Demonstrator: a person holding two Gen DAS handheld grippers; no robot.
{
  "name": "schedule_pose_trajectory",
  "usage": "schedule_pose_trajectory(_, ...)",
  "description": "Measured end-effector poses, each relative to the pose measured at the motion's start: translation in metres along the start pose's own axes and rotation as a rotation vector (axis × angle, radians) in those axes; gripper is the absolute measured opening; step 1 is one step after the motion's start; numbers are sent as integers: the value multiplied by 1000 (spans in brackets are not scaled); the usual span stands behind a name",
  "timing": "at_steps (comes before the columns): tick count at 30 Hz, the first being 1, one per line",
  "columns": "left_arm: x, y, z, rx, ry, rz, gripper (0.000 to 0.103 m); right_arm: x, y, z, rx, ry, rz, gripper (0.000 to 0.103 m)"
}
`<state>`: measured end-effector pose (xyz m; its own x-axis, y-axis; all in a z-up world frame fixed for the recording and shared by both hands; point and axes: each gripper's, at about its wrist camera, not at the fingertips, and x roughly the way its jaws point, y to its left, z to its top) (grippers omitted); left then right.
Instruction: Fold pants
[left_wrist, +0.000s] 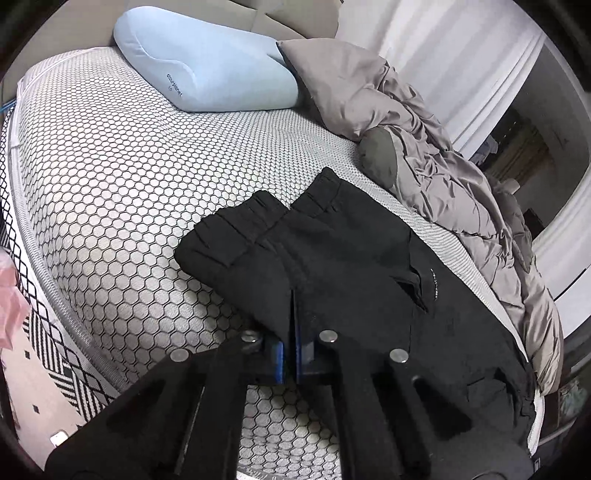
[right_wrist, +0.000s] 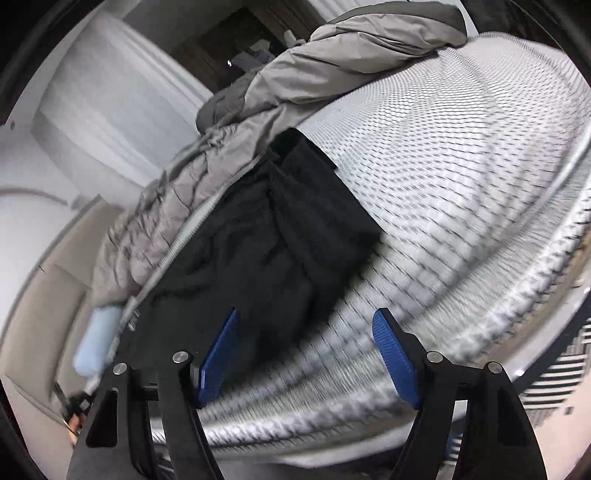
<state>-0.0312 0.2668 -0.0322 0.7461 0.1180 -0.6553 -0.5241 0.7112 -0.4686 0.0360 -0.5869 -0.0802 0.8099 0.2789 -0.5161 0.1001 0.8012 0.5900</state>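
Black pants (left_wrist: 332, 251) lie folded double on the honeycomb-patterned mattress (left_wrist: 129, 184), the elastic waistband at the far end. My left gripper (left_wrist: 292, 325) is shut on the near edge of the pants, and black cloth sticks up between its blue pads (left_wrist: 280, 354). In the right wrist view the pants (right_wrist: 258, 240) run along the mattress edge beside the duvet. My right gripper (right_wrist: 306, 314) is open just above the bed. The near end of the pants reaches in between its fingers, close to the left blue pad (right_wrist: 218, 354), and neither pad presses on it.
A light blue pillow (left_wrist: 207, 70) lies at the head of the bed. A crumpled grey duvet (left_wrist: 443, 166) is heaped along the far side, touching the pants. A black-and-white patterned rug (left_wrist: 55, 350) covers the floor beside the bed. White walls stand behind.
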Motion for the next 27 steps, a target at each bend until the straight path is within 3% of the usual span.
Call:
schedule_pose_trajectory(2,6,-3,2,2,4,6,1,15,-3,6,37,-1,-7,67)
schedule_pose_trajectory(5,12,-3,4,-13,14,12,1,23,-7,9,70,-3,-36,44)
schedule_pose_trajectory(7,14,-4,5,-4,17,23,1,15,-7,8,46,-11,-38,22)
schedule_pose_trajectory(9,12,-4,3,8,16,33,1,3,-4,6,26,-22,-34,16)
schedule_pose_trajectory(15,17,0,2,2,48,64,1,-5,-11,-7,73,-4,-51,15)
schedule_pose_trajectory(19,14,-10,7,25,25,69,1,-9,-18,-11,114,10,-25,15)
schedule_pose_trajectory(27,2,-23,18,55,-1,68,0,-15,10,7,11,-10,-60,14)
